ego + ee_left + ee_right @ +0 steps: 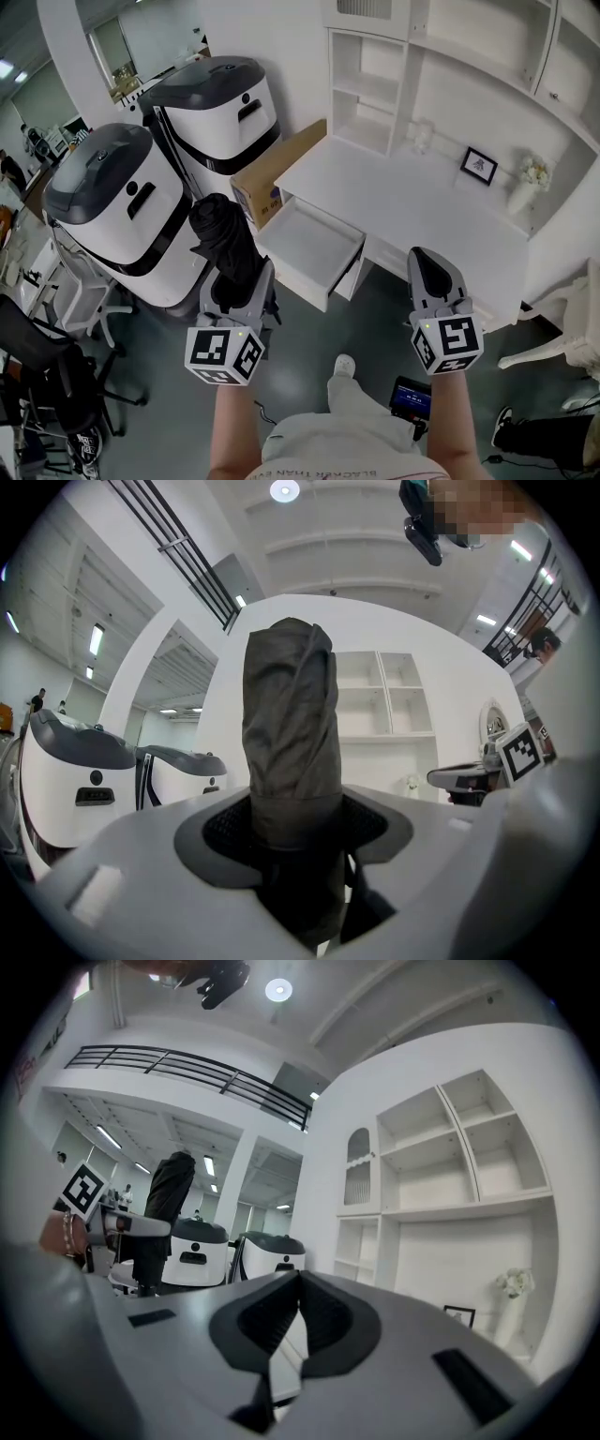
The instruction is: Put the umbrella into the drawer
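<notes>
A folded black umbrella (223,236) stands upright in my left gripper (242,279), whose jaws are shut on its lower part. In the left gripper view the umbrella (289,733) rises straight up between the dark pads (225,832). The white desk (422,211) has one drawer (309,246) pulled open just right of the umbrella; nothing shows in it. My right gripper (427,258) hovers in front of the desk's near edge with its jaws shut on nothing; its own view shows the pads (323,1312) pressed together. That view also shows the umbrella (167,1194) off to the left.
Two big white and grey machines (108,202) (220,108) stand left of the desk, with a cardboard box (277,173) between them and it. A picture frame (479,166) and a vase of flowers (525,187) sit on the desk. Shelves (370,84) rise behind. A white chair (562,337) stands at the right.
</notes>
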